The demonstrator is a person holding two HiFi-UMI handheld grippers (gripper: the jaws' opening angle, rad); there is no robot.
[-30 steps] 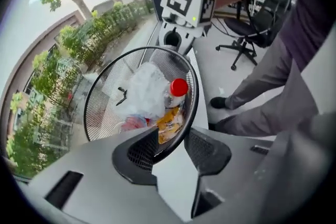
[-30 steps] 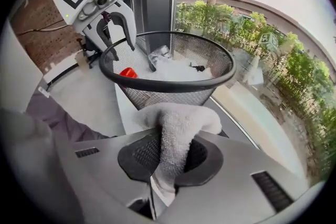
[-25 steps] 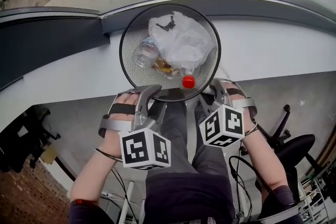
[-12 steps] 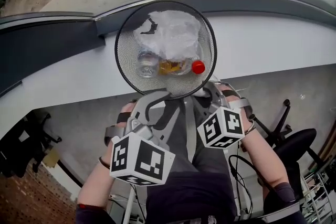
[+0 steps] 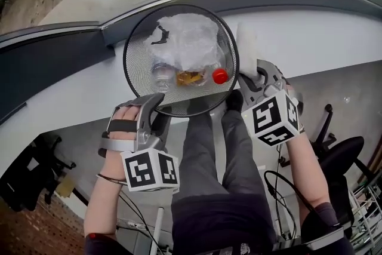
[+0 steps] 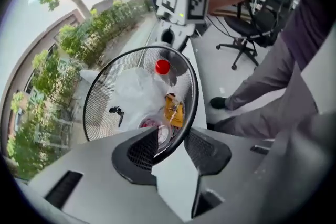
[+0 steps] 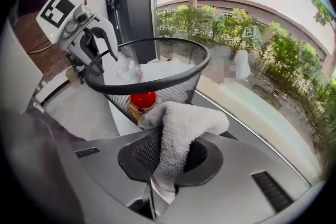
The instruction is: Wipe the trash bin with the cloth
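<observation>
One mesh trash bin (image 5: 136,65); one cloth (image 5: 246,48) at its three o'clock; inside, one red cap (image 5: 220,76) and one plastic bag (image 5: 188,39); two grippers: left gripper (image 5: 154,106), right gripper (image 5: 255,76).

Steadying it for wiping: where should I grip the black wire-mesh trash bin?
Probably the solid top rim of the black wire-mesh trash bin, near-left side, from above, one jaw each side of the thin wall: its mouth faces up, and the white cloth is at its right.
</observation>
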